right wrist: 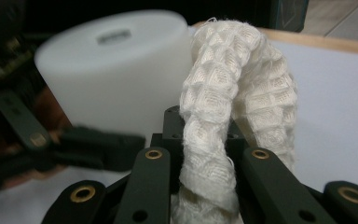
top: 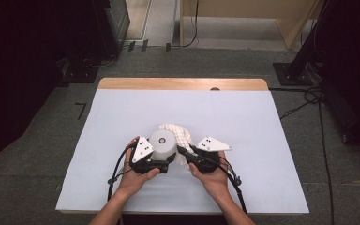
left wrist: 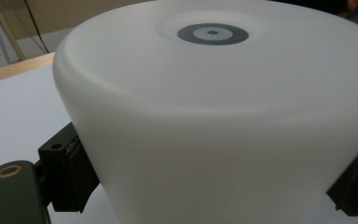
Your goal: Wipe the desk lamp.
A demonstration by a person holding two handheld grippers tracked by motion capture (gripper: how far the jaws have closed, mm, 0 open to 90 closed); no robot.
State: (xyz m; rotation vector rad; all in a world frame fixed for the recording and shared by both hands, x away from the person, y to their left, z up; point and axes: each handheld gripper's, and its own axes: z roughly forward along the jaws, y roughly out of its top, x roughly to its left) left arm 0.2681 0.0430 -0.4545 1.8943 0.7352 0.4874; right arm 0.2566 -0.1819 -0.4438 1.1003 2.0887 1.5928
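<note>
A white sheet (top: 243, 140) covers most of the wooden table (top: 183, 83), which fills the middle of the high view. On the sheet, a little toward six o'clock from its centre, stands a white plastic container (top: 163, 144), upside down with its wide end on the sheet and a grey ring mark on its flat top. The left gripper (top: 161, 165) comes at it from seven o'clock and is clenched on its lower wall, one black pad pressing each side in the left gripper view. Draped against the container at its two o'clock side lies a white waffle-weave cloth (top: 182, 133), bunched into a thick roll. The right gripper (top: 182, 151), at four o'clock from the container, has its jaws pinched tight on a fold of the cloth (right wrist: 223, 116), which rises from between them and arches over beside the container (right wrist: 116, 84).
</note>
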